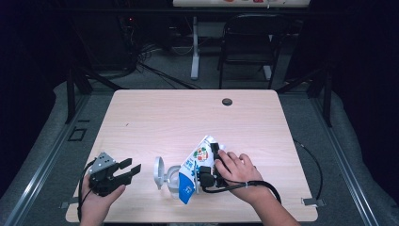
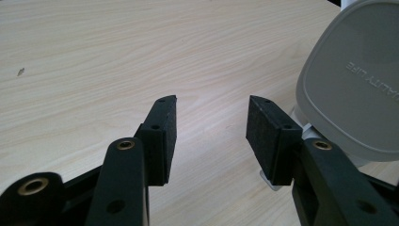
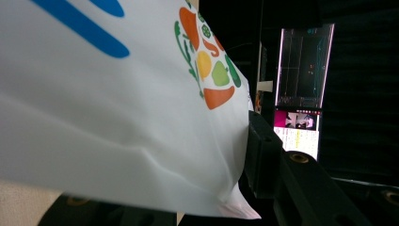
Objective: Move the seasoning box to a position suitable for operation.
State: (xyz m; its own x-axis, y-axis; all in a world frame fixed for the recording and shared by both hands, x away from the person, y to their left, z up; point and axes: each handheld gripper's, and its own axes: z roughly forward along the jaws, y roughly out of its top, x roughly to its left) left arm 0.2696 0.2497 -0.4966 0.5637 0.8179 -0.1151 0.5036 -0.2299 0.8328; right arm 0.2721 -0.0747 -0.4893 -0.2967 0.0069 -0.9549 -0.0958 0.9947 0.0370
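Note:
A white pouch [image 1: 194, 165] printed with a blue band and a vegetable logo hangs tilted above a clear container [image 1: 173, 182]. The container's grey lid [image 1: 159, 173] stands open on its left. My right gripper [image 1: 210, 161] is shut on the pouch's right side, a hand around its body. In the right gripper view the pouch [image 3: 117, 108] covers one jaw, and the other finger [image 3: 263, 150] presses on its edge. My left gripper [image 1: 133, 165] rests open near the table's front left corner with nothing between its pads [image 2: 162, 127]. The grey lid [image 2: 353, 89] stands just right of it.
The light wooden table [image 1: 188, 117] has a dark cable hole [image 1: 227, 101] at the back. A black chair [image 1: 249, 42] and a white desk leg [image 1: 195, 47] stand beyond it. A black cable [image 1: 263, 186] trails from the right gripper across the front edge.

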